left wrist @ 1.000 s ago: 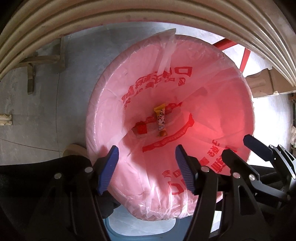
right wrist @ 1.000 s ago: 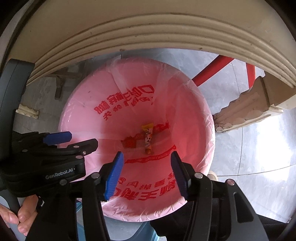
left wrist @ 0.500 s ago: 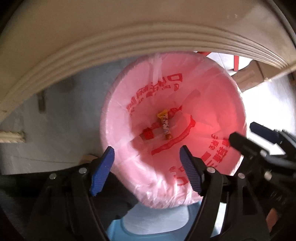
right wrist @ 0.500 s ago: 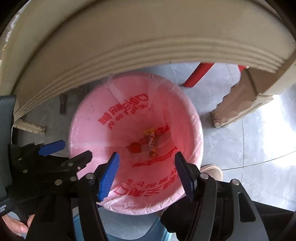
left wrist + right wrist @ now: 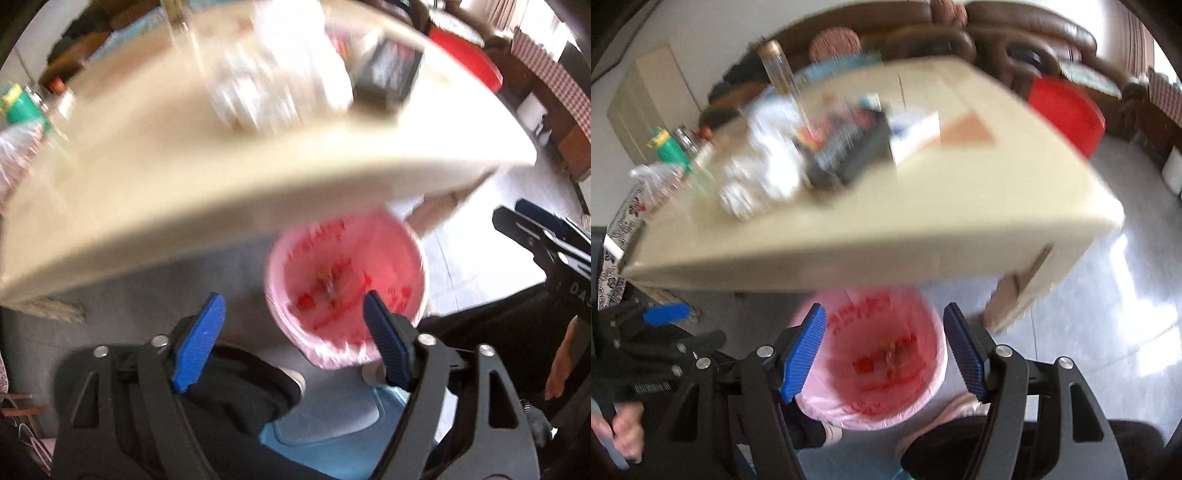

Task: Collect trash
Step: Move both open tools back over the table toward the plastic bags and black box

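Right wrist view: right gripper wide and empty, jaws just been opening; left gripper likewise wide, nothing between the pads. Bin with pink liner sits on the floor below both, a few wrappers already in it. More trash left on the table above and beyond, blurred, well apart from both grippers.

A bin lined with a pink bag printed in red characters stands upright on the grey floor, partly under the edge of the cream table. At its bottom lie small wrappers, one yellow-topped and one red (details blurred). More litter, crumpled white plastic and a dark packet, lies on the tabletop.
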`<state>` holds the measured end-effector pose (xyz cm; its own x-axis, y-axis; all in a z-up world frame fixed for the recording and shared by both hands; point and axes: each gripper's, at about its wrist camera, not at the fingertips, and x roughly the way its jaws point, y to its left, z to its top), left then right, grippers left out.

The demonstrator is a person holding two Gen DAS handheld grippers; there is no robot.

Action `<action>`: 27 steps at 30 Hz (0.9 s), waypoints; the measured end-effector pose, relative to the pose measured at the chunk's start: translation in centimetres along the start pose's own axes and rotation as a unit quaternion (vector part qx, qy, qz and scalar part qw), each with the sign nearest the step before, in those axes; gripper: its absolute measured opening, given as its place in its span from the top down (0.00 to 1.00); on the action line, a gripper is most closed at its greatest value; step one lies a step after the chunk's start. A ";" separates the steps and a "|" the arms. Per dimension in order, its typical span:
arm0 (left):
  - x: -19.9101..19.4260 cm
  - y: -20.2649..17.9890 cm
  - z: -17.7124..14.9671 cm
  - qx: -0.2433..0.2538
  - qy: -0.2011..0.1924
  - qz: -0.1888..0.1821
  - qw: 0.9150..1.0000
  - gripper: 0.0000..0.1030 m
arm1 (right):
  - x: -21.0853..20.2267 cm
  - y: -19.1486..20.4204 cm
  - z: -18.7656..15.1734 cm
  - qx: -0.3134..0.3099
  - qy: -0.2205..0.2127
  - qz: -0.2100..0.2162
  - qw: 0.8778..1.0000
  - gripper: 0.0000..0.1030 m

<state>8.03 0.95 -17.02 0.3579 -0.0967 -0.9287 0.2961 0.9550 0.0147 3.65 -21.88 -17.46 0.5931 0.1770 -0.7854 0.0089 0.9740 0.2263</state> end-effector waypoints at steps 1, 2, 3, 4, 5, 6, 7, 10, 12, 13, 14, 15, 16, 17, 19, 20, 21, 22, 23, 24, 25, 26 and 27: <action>-1.2 0.5 0.7 0.003 -0.012 0.004 1.000 0.23 | -1.1 0.2 0.7 -0.004 -0.011 0.005 1.000 0.37; -2.0 0.8 1.4 0.006 -0.019 0.010 1.000 0.23 | -2.1 0.4 1.5 -0.007 -0.021 0.008 1.000 0.36; -3.3 1.4 2.4 0.009 -0.031 0.019 0.999 0.23 | -2.8 0.5 1.9 -0.008 -0.027 0.011 1.000 0.33; -4.1 1.9 3.1 0.009 -0.039 0.027 0.999 0.22 | -3.5 0.5 2.5 -0.008 -0.036 0.015 0.999 0.25; -5.3 2.6 4.2 0.008 -0.050 0.038 0.998 0.22 | -4.5 0.6 3.4 -0.007 -0.048 0.023 0.999 0.22; -6.1 3.1 5.0 0.006 -0.056 0.041 0.998 0.22 | -5.4 0.6 4.2 -0.006 -0.058 0.029 0.998 0.22; -6.8 3.5 5.7 0.003 -0.060 0.041 0.997 0.22 | -5.9 0.8 4.7 -0.006 -0.066 0.032 0.997 0.22; -9.3 4.7 7.7 -0.009 -0.079 0.037 0.996 0.21 | -7.6 1.4 6.7 -0.008 -0.091 0.035 0.995 0.22; -10.6 5.1 8.8 -0.012 -0.093 0.049 0.994 0.21 | -8.4 1.9 8.0 -0.012 -0.103 0.036 0.994 0.22; -10.9 5.2 9.2 -0.013 -0.100 0.054 0.993 0.20 | -8.8 2.1 8.8 -0.013 -0.112 0.037 0.993 0.22; -11.1 5.4 9.6 -0.014 -0.104 0.057 0.993 0.20 | -9.0 2.3 9.3 -0.013 -0.117 0.039 0.992 0.21; -11.1 5.4 9.8 -0.015 -0.108 0.053 0.993 0.19 | -9.2 2.3 9.6 -0.014 -0.120 0.041 0.992 0.21; -11.0 5.4 10.1 -0.016 -0.110 0.048 0.993 0.18 | -9.2 2.5 10.0 -0.016 -0.123 0.043 0.991 0.21; -10.7 5.4 10.3 -0.017 -0.110 0.046 0.993 0.18 | -9.1 2.7 10.4 -0.016 -0.124 0.044 0.991 0.21; -10.1 5.4 10.5 -0.016 -0.101 0.044 0.994 0.18 | -8.7 2.9 10.9 -0.016 -0.123 0.047 0.991 0.21; -9.7 5.4 10.5 -0.015 -0.097 0.043 0.994 0.18 | -8.5 2.9 11.1 -0.015 -0.122 0.048 0.991 0.21; -9.2 5.4 10.6 -0.014 -0.092 0.045 0.995 0.18 | -8.0 3.0 11.4 -0.014 -0.119 0.049 0.992 0.21; -8.8 5.4 10.8 -0.012 -0.088 0.046 0.995 0.18 | -7.7 3.0 11.5 -0.013 -0.117 0.049 0.992 0.21; -8.5 5.5 11.0 -0.012 -0.086 0.045 0.995 0.18 | -7.3 3.0 11.7 -0.011 -0.114 0.048 0.992 0.21; -8.1 5.6 11.2 -0.011 -0.084 0.042 0.995 0.18 | -6.9 3.0 11.7 -0.010 -0.111 0.049 0.993 0.21; -7.9 5.7 11.3 -0.011 -0.083 0.040 0.996 0.18 | -6.4 2.9 11.8 -0.009 -0.107 0.050 0.993 0.21; -7.5 5.7 11.4 -0.010 -0.081 0.039 0.996 0.18 | -6.0 2.9 11.9 -0.008 -0.104 0.050 0.993 0.21; -7.1 5.7 11.6 -0.007 -0.078 0.039 0.996 0.18 | -5.7 2.8 11.9 -0.008 -0.103 0.049 0.993 0.21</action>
<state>17.41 3.82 -6.04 0.5136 -0.0632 -0.8557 0.2500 0.9650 0.0787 9.88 -21.79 -5.49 0.7422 0.2395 -0.6259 -0.0688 0.9563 0.2843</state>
